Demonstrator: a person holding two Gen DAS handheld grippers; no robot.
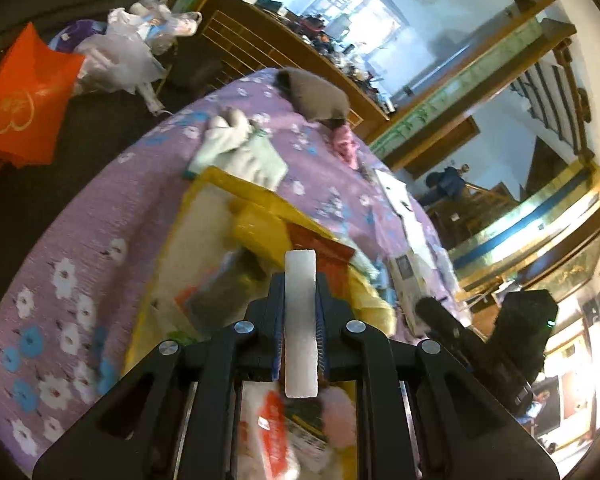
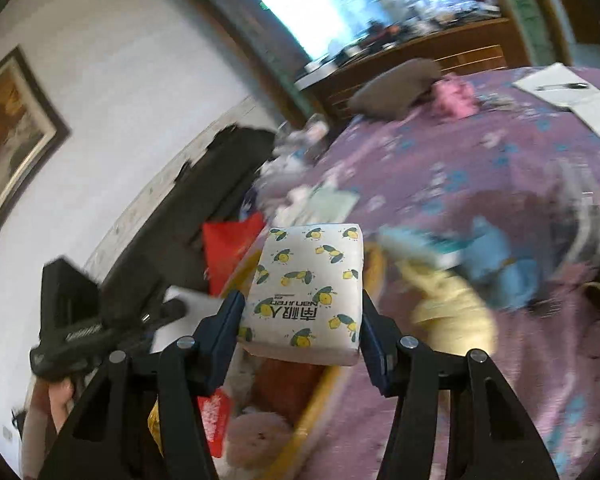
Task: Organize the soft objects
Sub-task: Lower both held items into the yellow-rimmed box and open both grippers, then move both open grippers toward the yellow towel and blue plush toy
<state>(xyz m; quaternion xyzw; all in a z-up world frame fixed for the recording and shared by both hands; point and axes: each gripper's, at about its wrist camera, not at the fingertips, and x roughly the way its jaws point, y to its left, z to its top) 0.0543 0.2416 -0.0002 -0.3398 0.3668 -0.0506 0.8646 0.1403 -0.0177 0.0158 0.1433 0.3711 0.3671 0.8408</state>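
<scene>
A: Start with the left wrist view. What is the left gripper doing?

B: It is clenched on a thin white slab, which stands on edge between the pads and pokes out past the fingertips. The gripper tilts downward over a yellow basket on a table covered with a purple flowered cloth.

A: What is in the basket?

B: Blurred packets, red and yellow among them; I cannot tell them apart. Beyond the basket lies a pale folded cloth, and further back a grey cushion. The right gripper's black body shows at the lower right, just beside the table edge.

A: And the right wrist view?

B: The right gripper grasps a tissue pack, white with a yellow lemon print, flat side up, held by its two short sides. The pack hangs above the near end of the yellow basket, where a pinkish fluffy thing lies. The gripper points downward, rolled a little.

A: Is the other hand visible there?

B: Yes, the left gripper sits at the lower left with the white slab in it, and part of a hand shows underneath.
</scene>
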